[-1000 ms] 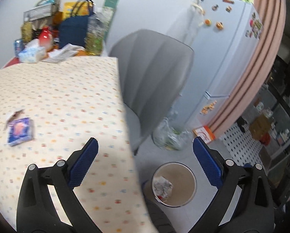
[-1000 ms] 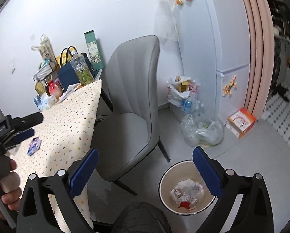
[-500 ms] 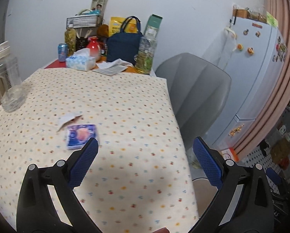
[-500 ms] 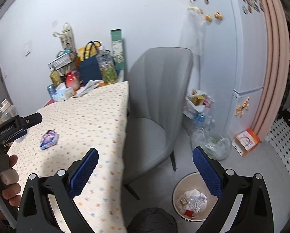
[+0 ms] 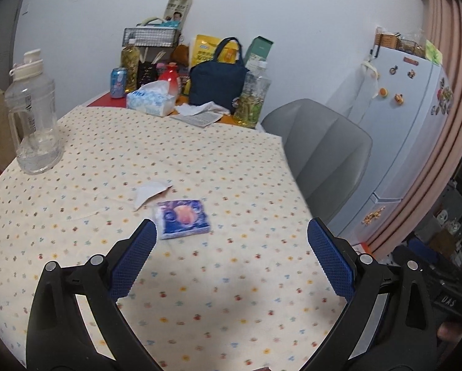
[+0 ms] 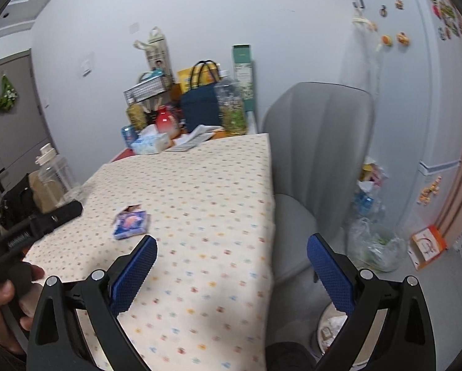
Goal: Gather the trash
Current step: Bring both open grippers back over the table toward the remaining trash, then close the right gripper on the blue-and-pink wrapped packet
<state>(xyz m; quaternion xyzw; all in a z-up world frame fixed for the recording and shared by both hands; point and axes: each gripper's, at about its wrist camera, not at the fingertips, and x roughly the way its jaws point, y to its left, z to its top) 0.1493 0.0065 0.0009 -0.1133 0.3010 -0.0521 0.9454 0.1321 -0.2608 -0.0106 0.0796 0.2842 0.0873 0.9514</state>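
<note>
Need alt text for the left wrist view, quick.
Open left tool hovers above a blue packet and a torn white scrap on a dotted tablecloth. Clear water bottle at left, grey chair at right.

Home kitchen/dining corner. Fridge (image 5: 416, 117) w/ magnets, far right of the left tongs (image 5: 231, 244). Grey dining chair (image 5: 320, 151) betw. fridge & bench (image 5: 200, 278) w/ dotted cloth. Ahead of tongs at bench's far end: tissue box (image 5: 150, 100), soda can (image 5: 118, 82), tote bag (image 5: 217, 82). Left: water jug (image 5: 33, 114).
</note>
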